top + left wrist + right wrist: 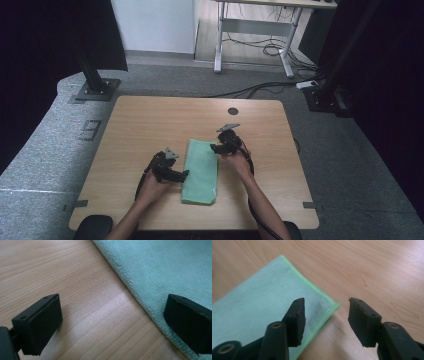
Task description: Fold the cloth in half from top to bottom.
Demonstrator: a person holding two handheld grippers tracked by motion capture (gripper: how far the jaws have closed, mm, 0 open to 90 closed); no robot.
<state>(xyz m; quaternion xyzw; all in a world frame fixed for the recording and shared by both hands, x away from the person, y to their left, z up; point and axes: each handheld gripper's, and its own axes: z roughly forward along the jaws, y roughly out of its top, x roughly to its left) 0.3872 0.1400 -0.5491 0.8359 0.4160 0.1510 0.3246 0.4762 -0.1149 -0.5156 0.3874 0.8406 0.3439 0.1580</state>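
While the folded green microfibre cloth (201, 171) lies near the middle of the wooden table (140, 125), the left gripper (184, 175) gapes at its left edge, grasping nothing; the right gripper (214, 148) hangs half-spread, empty, over its far right corner.

High overhead; two close finger cameras sharing green cloth (201, 172).

Green cloth (160, 267) cut off by frame edges in both gripper views.
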